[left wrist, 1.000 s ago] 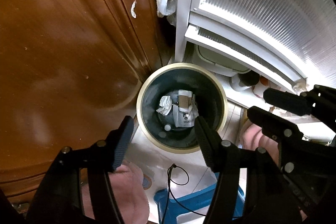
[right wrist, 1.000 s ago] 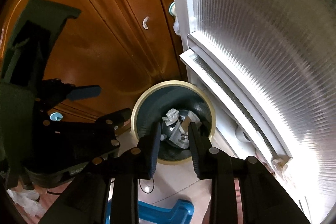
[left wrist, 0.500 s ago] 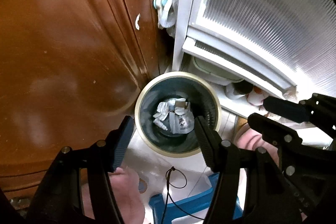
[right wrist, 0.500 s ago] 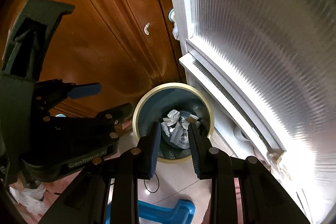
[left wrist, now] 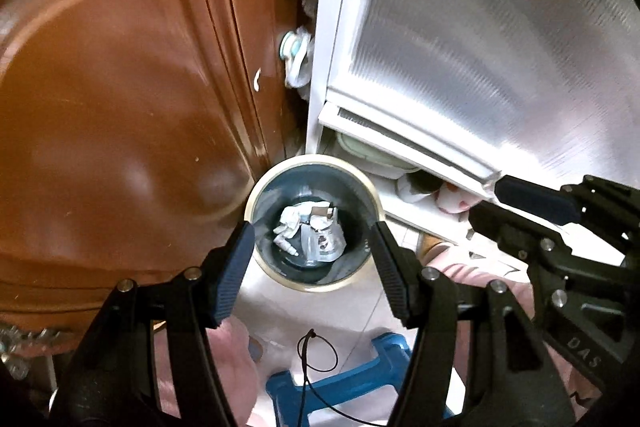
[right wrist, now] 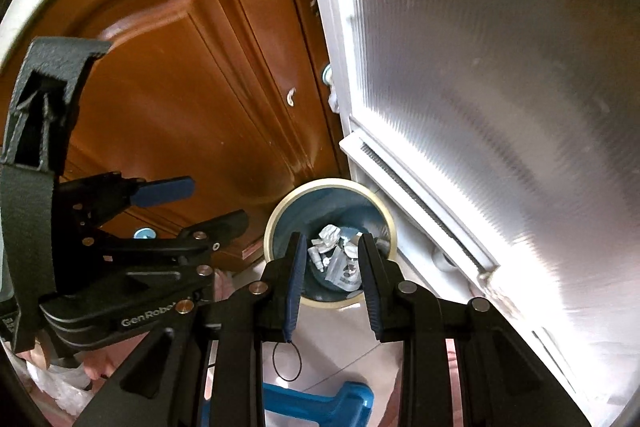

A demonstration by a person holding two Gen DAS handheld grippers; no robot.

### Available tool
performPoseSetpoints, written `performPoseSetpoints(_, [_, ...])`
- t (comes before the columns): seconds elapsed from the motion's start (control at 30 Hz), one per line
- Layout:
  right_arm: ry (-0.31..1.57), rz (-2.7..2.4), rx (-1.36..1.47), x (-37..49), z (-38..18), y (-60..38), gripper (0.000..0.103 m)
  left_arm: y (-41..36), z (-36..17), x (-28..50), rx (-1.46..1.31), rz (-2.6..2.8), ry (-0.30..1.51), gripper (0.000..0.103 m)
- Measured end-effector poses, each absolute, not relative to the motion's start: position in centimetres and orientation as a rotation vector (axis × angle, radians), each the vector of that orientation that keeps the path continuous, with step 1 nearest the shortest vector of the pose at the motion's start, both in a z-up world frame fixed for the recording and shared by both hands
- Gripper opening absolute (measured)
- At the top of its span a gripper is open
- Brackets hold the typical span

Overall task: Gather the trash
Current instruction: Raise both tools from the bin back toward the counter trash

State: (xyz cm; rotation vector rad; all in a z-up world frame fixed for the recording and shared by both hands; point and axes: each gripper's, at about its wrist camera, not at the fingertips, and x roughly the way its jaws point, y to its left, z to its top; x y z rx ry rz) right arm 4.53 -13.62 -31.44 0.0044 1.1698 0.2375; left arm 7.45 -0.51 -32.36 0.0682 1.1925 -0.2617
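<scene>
You are holding both tools above a round bin (left wrist: 256, 205) that is standing on the pale tiled floor (left wrist: 280, 311), in the corner between a brown wooden door (left wrist: 120, 107) and a white-framed panel of ribbed frosted glass (left wrist: 480, 47). The bin is dark blue inside with a cream rim, and the trash (left wrist: 310, 233) is lying at its bottom: crumpled white paper, a printed wrapper and a few small pale bits, all loose in a heap.

Your left tool (left wrist: 312, 267) is pointing steeply down with its jaws standing apart and nothing between them; through the gap you are looking straight into the bin. Your right tool (right wrist: 330, 279) is also pointing down, its jaws standing closer together than the left ones but still parted, with nothing gripped; the trash is showing in the gap, well below the pads.

In the right wrist view your left tool is sitting to the left, beside the door. In the left wrist view your right tool (left wrist: 496, 207) is reaching in from the right edge.

A blue plastic stool (left wrist: 340, 383) is standing on the floor just near the bin, and a thin black cord loop (left wrist: 316, 351) is hanging over the tiles between them. Pink fabric (left wrist: 236, 355) is showing under the left tool.
</scene>
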Motion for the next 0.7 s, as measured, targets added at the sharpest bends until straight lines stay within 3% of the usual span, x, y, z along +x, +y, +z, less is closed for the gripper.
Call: performPoseSetpoints(0.7, [0.896,0.176,0.053,1.4,-14.7,-15.5,0.036,1.1,-14.0,5.6,-0.007,-0.287,0.945,0.057])
